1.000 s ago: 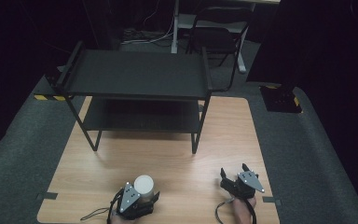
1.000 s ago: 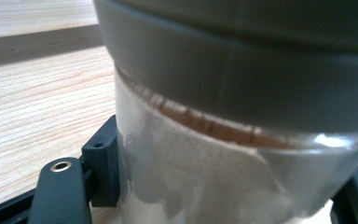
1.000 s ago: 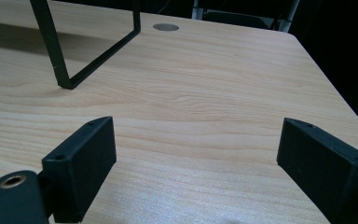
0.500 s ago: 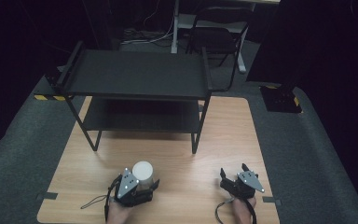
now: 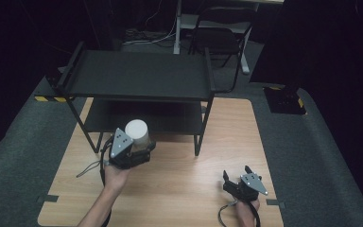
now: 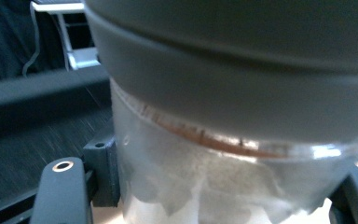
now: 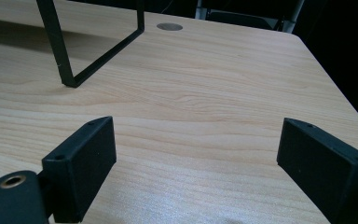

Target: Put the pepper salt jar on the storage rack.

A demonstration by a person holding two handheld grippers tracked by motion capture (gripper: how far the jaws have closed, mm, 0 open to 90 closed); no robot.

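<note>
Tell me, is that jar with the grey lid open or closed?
Closed. The left gripper view shows the grey lid sitting down over the clear jar, with no gap at the rim; the high view shows it held upright.

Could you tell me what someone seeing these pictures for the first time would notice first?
Most striking is the pale, grey-lidded jar gripped by the left gripper, held above the wooden table just in front of the black two-level shelf. In the left gripper view the jar looms very close, with something white inside. The right gripper sits near the table's front right edge, jaws wide open and holding nothing.
</note>
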